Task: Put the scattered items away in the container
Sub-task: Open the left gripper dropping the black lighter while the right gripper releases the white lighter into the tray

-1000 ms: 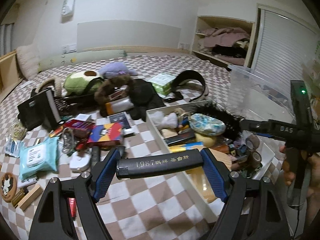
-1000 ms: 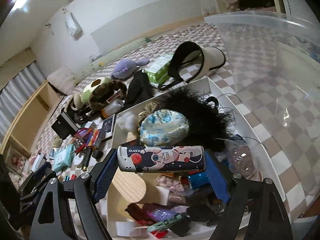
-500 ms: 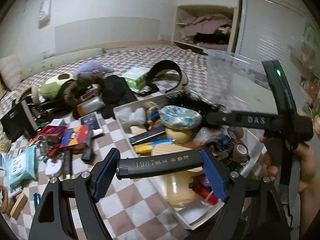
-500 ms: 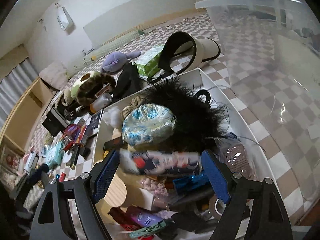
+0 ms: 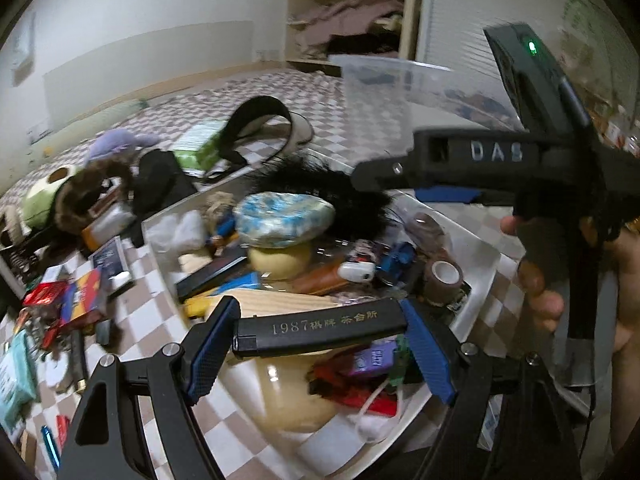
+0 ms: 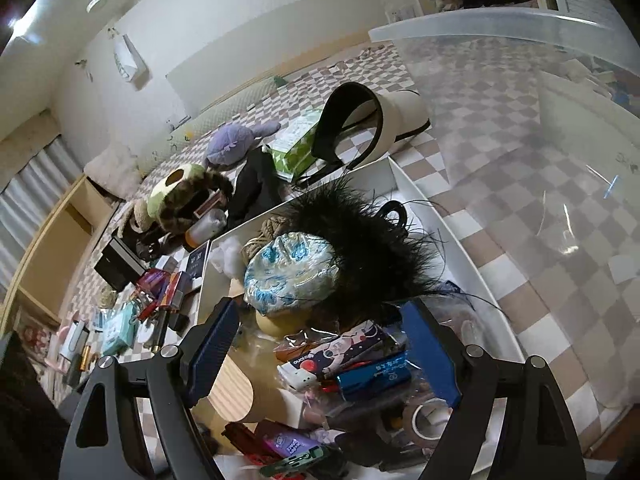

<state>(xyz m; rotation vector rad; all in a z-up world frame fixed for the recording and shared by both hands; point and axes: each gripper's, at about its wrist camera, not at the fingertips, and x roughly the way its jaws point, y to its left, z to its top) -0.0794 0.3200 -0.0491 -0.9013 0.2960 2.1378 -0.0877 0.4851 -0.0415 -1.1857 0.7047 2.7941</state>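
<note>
Left gripper (image 5: 320, 336) clamped across both ends of a long black case (image 5: 318, 330) printed "1987" with Chinese characters, held level above the near part of the white container (image 5: 476, 258). Right gripper (image 6: 322, 346) spread wide and holding nothing, blue pads (image 6: 430, 354) either side of a space-print case (image 6: 340, 350) lying loose in the container (image 6: 448, 232) among a blue tube (image 6: 374, 376), a white roll of tape (image 6: 428, 410) and a purple packet (image 6: 286, 442). Deeper in the same container: a blue-and-white patterned cushion (image 6: 290, 272) against a black feathery piece (image 6: 372, 248), plus a pale wooden block (image 6: 234, 388) at the near left. Beyond the far wall, on the checked cover (image 6: 496, 280): a black-and-cream visor (image 6: 360, 128), a green tissue pack (image 6: 296, 144), a purple plush (image 6: 236, 140) and a green plush (image 6: 178, 184). Left of the container, more scattered clutter: a black box (image 6: 118, 260), red packets (image 5: 46, 292), a teal wipes pack (image 5: 14, 372). Clear plastic bin (image 6: 520, 120) standing at the right.
</note>
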